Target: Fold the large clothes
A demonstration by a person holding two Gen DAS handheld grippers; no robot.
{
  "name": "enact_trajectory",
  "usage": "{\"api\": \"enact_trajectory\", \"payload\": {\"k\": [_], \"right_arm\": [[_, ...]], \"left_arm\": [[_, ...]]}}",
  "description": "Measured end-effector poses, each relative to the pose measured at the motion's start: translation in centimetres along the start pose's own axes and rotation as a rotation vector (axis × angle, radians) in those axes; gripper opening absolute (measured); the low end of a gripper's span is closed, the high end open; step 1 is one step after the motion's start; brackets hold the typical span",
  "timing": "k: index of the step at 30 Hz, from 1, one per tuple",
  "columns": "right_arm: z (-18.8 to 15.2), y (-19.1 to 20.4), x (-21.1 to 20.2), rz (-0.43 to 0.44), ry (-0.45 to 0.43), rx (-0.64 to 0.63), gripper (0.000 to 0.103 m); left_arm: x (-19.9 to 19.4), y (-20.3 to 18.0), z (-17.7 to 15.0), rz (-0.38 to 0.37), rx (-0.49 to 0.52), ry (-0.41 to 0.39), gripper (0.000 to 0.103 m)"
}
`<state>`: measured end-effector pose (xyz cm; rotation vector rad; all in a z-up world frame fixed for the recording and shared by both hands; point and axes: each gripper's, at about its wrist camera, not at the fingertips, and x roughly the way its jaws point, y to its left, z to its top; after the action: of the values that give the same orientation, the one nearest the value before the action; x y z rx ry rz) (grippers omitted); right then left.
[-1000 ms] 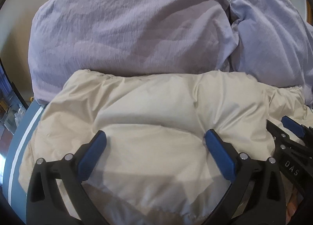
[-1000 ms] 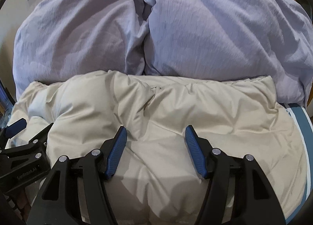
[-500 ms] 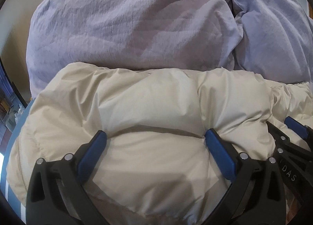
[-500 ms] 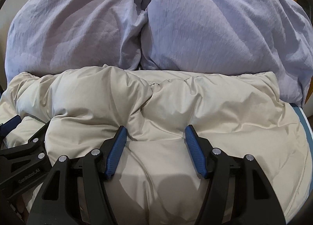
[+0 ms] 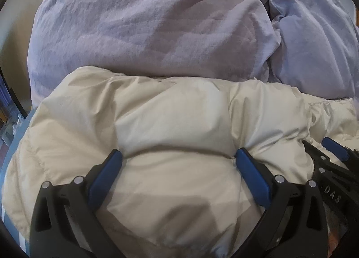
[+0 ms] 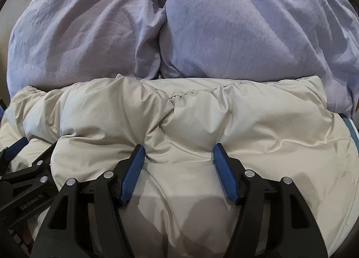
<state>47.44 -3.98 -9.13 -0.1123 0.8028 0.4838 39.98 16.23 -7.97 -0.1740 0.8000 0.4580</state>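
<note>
A cream puffer jacket (image 5: 170,123) lies bunched on the bed, its far edge against lilac bedding; it also fills the right wrist view (image 6: 258,121). My left gripper (image 5: 178,159) is open, its blue pads spread wide and pressing down on the jacket's padding, with a puffy fold bulging between them. My right gripper (image 6: 177,152) is open too, its pads pushed into a crease of the jacket. Each gripper shows at the edge of the other's view: the right one (image 5: 334,152) and the left one (image 6: 15,150).
A rumpled lilac duvet (image 5: 145,22) rises just beyond the jacket, also in the right wrist view (image 6: 235,22). A blue sheet with a white stripe (image 6: 353,130) shows at the jacket's right side. A beige wall (image 5: 20,0) lies at the far left.
Both grippers have pushed the jacket's near part forward and over, so it now bulges higher and covers more of the blue sheet. The jaws have stayed open.
</note>
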Motion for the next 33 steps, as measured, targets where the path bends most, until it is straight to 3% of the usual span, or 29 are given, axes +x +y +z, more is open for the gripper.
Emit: {"api": "enact_trajectory", "payload": {"k": [2, 6, 11, 19, 22, 26, 33], "right_arm": [[-0.1, -0.5, -1.0, -0.005, 0.0, 0.004, 0.074], [-0.8, -2.4, -4.8, -0.021, -0.022, 0.045, 0.075], [-1.5, -6.7, -9.3, -0.085, -0.049, 0.126, 0.077], [-4.7, -14.8, -11.3, -0.179, 0.036, 0.329, 0.077], [-6.0, -17.4, -11.0, -0.156, 0.067, 0.431, 0.077], [-7.9, -19.1, -10.2, -0.053, 0.103, 0.543, 0.077], [-8.8, -19.6, -9.3, 0.072, 0.122, 0.605, 0.073]], "left_arm": [[-1.1, 0.9, -0.2, -0.011, -0.013, 0.008, 0.101], [-4.6, 3.8, -0.9, -0.013, -0.042, 0.005, 0.101], [-8.5, 8.0, -2.4, 0.042, -0.082, -0.006, 0.101], [-10.8, 14.6, -6.3, 0.095, -0.193, 0.06, 0.101], [-10.4, 15.9, -6.7, 0.085, -0.24, 0.093, 0.1], [-9.3, 17.0, -7.8, 0.021, -0.327, 0.148, 0.1], [-7.4, 16.7, -8.2, -0.025, -0.374, 0.169, 0.092]]}}
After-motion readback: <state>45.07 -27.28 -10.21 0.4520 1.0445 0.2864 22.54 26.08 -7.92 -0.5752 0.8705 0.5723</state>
